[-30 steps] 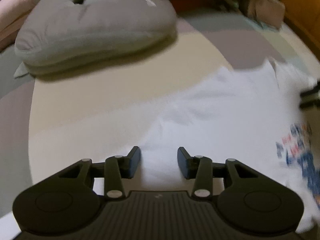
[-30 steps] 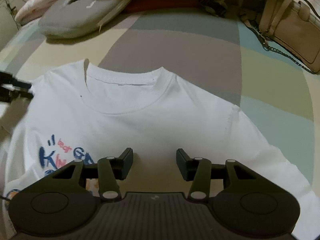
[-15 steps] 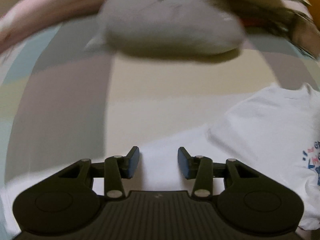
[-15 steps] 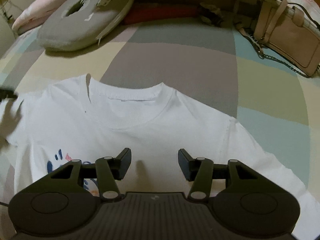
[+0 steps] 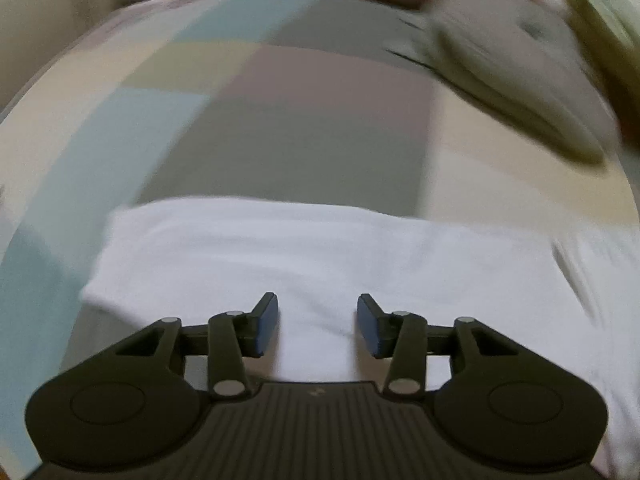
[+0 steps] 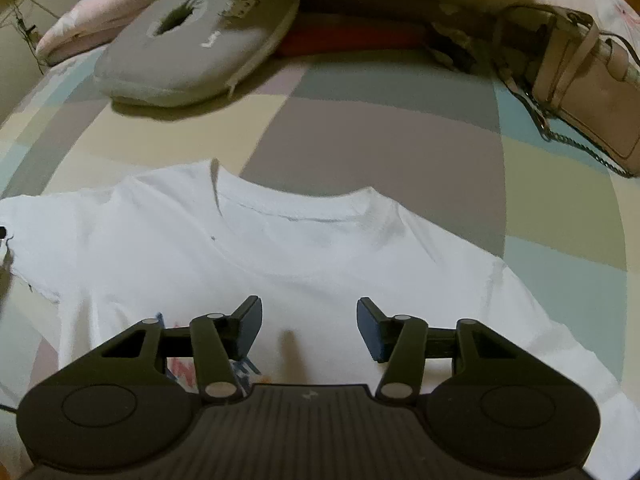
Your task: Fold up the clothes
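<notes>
We have the white T-shirt (image 6: pixel 304 264) spread flat, front up, on the patchwork bed (image 6: pixel 380 140), neckline toward the grey cushion (image 6: pixel 192 44), so its sleeves and sides can be reached for folding. Our right gripper (image 6: pixel 309 326) hovers over the chest just below the collar, jaws apart and holding nothing; we judge it waits to pin or pinch the cloth. Our left gripper (image 5: pixel 317 326) sits over the shirt's left sleeve (image 5: pixel 248 248), jaws likewise apart with cloth showing between them but not clamped, probably lining up for a first fold inward.

The right view gives us the collar, the printed lettering (image 6: pixel 244 368) and a pink handbag (image 6: pixel 584 92) to the right of the cushion. The blurred left view alone shows the sleeve's end and the bed beyond it.
</notes>
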`<state>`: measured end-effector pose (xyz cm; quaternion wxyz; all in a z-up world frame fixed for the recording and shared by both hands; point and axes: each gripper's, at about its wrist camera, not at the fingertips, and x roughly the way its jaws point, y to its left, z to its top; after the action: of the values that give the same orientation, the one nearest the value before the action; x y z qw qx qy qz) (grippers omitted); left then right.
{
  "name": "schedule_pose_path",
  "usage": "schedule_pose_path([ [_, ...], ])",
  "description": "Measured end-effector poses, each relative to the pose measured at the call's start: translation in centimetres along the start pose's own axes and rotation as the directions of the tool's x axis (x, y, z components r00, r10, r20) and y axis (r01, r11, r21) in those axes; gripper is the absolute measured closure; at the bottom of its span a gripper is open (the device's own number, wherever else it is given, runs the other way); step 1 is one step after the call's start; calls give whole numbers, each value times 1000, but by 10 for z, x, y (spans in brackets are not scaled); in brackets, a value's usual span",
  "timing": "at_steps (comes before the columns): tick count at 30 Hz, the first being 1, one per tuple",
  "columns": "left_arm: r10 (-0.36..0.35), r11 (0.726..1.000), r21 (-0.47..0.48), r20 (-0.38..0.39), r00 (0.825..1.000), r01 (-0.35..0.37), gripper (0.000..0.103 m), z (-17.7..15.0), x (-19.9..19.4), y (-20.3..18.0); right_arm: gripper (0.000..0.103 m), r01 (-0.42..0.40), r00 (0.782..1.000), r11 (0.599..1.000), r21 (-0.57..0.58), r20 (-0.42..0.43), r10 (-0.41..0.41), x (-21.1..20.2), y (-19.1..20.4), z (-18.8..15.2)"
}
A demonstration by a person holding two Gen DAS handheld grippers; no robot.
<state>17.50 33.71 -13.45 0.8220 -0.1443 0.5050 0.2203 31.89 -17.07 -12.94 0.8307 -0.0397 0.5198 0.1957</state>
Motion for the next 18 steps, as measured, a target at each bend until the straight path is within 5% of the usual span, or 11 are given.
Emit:
schedule_pose_path([
  [4, 27, 961, -275, -12, 1000, -29, 59, -18, 1, 65, 44, -6, 1000, 1000, 3, -15, 6, 6, 9, 1],
  [8, -50, 853, -518, 27, 998, 57, 59, -42, 12, 112, 44, -16, 999, 1000, -11, -29, 15, 11, 19, 2],
  [12, -69, 773, -620, 133, 989, 137, 56, -44, 20, 137, 44, -24, 999, 999, -21, -28, 23, 15, 28, 7],
  [15, -34, 753, -644, 166, 986, 134, 60, -34, 28, 135, 44, -28, 999, 999, -29, -22, 27, 18, 33, 13],
  [16, -11, 757, -645, 154, 988, 109, 70, -28, 29, 135, 44, -29, 999, 999, -32, -21, 28, 19, 35, 15],
  [17, 16, 765, -640, 134, 991, 74, 92, -22, 29, 134, 44, -30, 999, 999, -35, -19, 29, 20, 37, 17],
  [18, 33, 774, -632, 121, 992, 52, 95, -19, 28, 135, 44, -30, 999, 999, -41, -19, 29, 20, 39, 19],
])
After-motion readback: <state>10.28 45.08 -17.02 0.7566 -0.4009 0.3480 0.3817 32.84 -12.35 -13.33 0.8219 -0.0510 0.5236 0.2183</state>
